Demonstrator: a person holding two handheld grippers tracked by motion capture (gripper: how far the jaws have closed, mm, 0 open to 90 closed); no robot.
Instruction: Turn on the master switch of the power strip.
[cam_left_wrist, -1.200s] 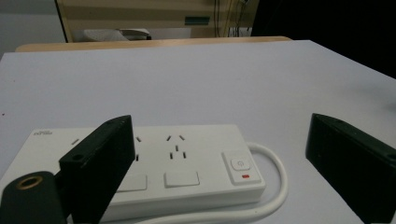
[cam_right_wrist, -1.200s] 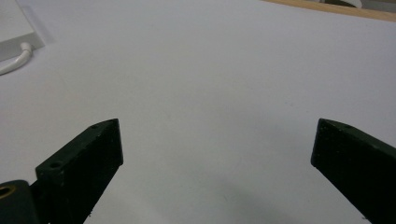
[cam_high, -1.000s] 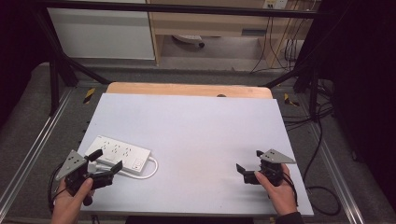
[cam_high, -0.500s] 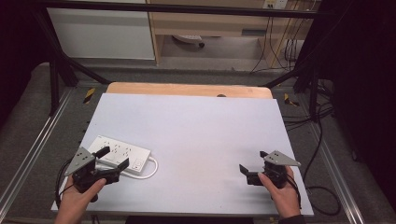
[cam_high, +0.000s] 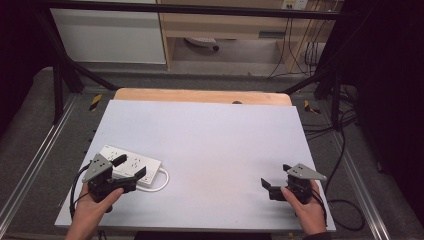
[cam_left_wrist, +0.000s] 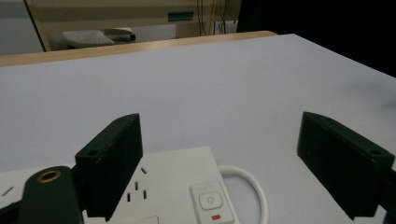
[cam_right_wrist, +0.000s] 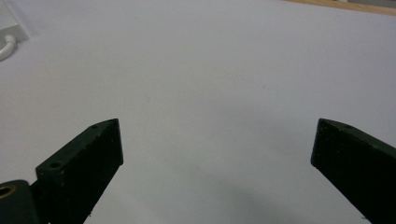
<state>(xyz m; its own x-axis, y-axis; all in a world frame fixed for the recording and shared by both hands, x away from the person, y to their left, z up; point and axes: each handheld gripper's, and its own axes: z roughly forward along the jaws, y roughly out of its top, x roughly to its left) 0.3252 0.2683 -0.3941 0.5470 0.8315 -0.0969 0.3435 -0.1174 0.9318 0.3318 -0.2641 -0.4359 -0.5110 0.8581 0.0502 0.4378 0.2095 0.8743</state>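
Approach step, as judged: the left claw (cam_high: 129, 169), jaws spread wide, hovers over the near end of the power strip (cam_high: 131, 164) on the worktop (cam_high: 210, 145). Next it likely must lower and close. The strip is white, flat, with sockets, a switch (cam_left_wrist: 210, 201) between the jaws, and a looped cord (cam_left_wrist: 252, 186). The right claw (cam_high: 274, 186), also open, is well apart.

Over the last second I have drawn my left gripper (cam_high: 129, 168) back toward the near edge of the table (cam_high: 210, 135), so its parted jaws now sit over the near end of the power strip (cam_high: 131, 166). My right gripper (cam_high: 269, 187) slid slightly nearer too.
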